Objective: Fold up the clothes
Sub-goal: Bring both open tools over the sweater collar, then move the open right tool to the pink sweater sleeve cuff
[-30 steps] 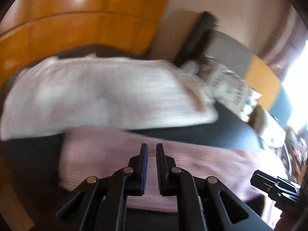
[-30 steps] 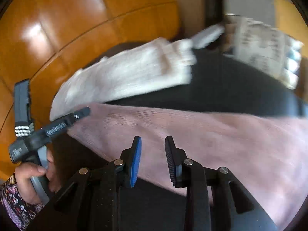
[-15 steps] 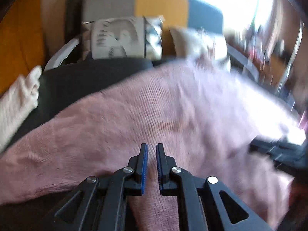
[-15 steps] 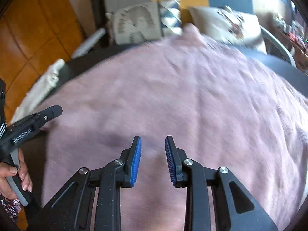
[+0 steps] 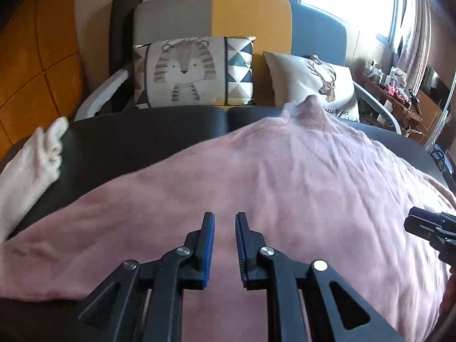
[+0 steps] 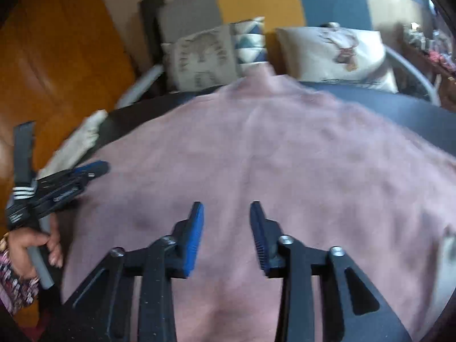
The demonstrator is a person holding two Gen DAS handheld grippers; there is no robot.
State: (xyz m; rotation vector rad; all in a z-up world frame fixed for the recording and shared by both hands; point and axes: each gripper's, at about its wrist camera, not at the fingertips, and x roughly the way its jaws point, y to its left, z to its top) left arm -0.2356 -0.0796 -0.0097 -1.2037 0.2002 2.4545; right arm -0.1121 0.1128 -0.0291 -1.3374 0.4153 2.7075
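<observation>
A pink knit sweater [image 5: 285, 188] [image 6: 270, 154] lies spread over a dark table [image 5: 136, 139], its collar toward the far edge. My left gripper [image 5: 225, 219] hovers over the sweater's near part; its jaws are opening, a narrow gap between the blue pads and nothing in it. My right gripper [image 6: 226, 209] hangs above the sweater's middle, its jaws opening wider, also with nothing between them. Each gripper shows at the edge of the other's view: the right gripper [image 5: 427, 228], the left gripper [image 6: 85, 171] held by a hand [image 6: 31, 242].
A folded cream garment [image 5: 28, 168] [image 6: 77, 142] lies at the table's left edge. Behind the table stands a sofa [image 5: 250, 17] with a tiger cushion [image 5: 193, 71] and a deer cushion [image 5: 313, 82]. Orange flooring [image 5: 37, 65] is at left, cluttered furniture [image 5: 399, 99] at right.
Both views swung from the cream garment and floor round to the sofa, with the pink sweater now filling the foreground. Both pairs of jaws stand wider apart than before.
</observation>
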